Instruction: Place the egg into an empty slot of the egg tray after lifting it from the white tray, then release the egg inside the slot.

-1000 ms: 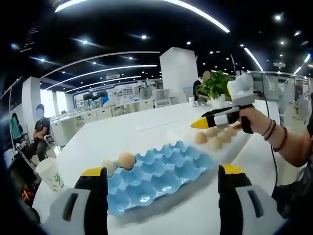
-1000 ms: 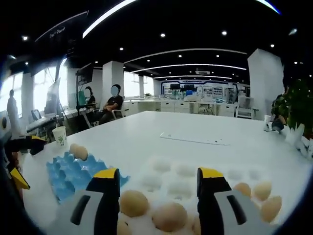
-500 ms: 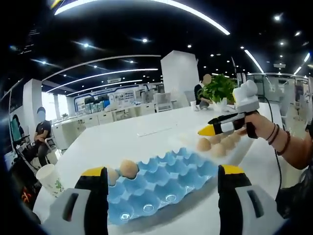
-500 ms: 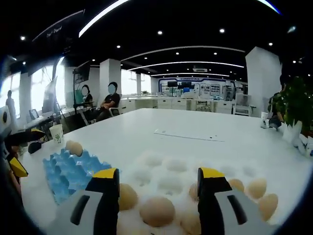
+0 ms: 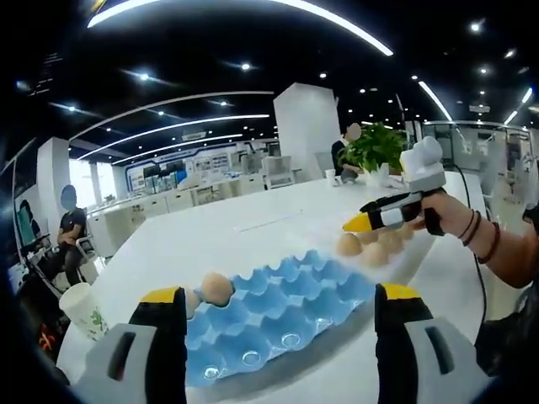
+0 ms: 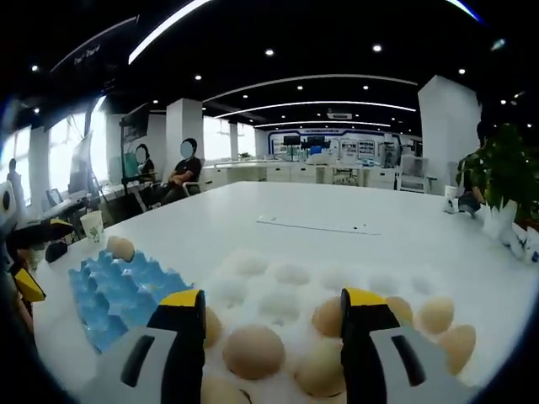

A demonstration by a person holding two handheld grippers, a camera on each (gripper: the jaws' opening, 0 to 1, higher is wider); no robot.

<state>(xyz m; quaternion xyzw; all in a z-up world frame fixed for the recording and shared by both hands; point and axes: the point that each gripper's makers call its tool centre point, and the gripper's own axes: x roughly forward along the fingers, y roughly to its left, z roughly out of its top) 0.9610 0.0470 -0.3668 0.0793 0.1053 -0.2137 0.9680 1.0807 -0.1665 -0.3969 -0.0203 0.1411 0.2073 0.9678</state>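
In the right gripper view the right gripper (image 6: 268, 337) has its jaws spread wide with nothing between them, poised over the near end of the white tray (image 6: 290, 282). One egg (image 6: 253, 352) lies in a cup right between the two jaws, low in the gap; whether the tips are level with it or above it I cannot tell. More eggs sit close around it, one just beside the right jaw and others further right along the tray's near edge, so the pick is crowded. To the left of the white tray, on the white counter (image 6: 337, 210), lies the blue egg tray (image 6: 118, 290), with a single egg at its far corner and most of its slots bare.

In the left gripper view the left gripper (image 5: 278, 345) also stands wide open and holds nothing, hovering just above the near edge of the egg tray (image 5: 278, 303). Beyond it, a hand (image 5: 442, 215) holds the right gripper (image 5: 375, 219) over the eggs in the white tray (image 5: 404, 252). A paper cup (image 5: 84, 307) stands at the counter's left edge.

The step in hand looks like the approach for the pick: no egg has been lifted yet. The next move calls for lowering the right jaws around the centred egg, closing gently enough not to crack it and without nudging its neighbours, then carrying it left to one of the bare blue slots
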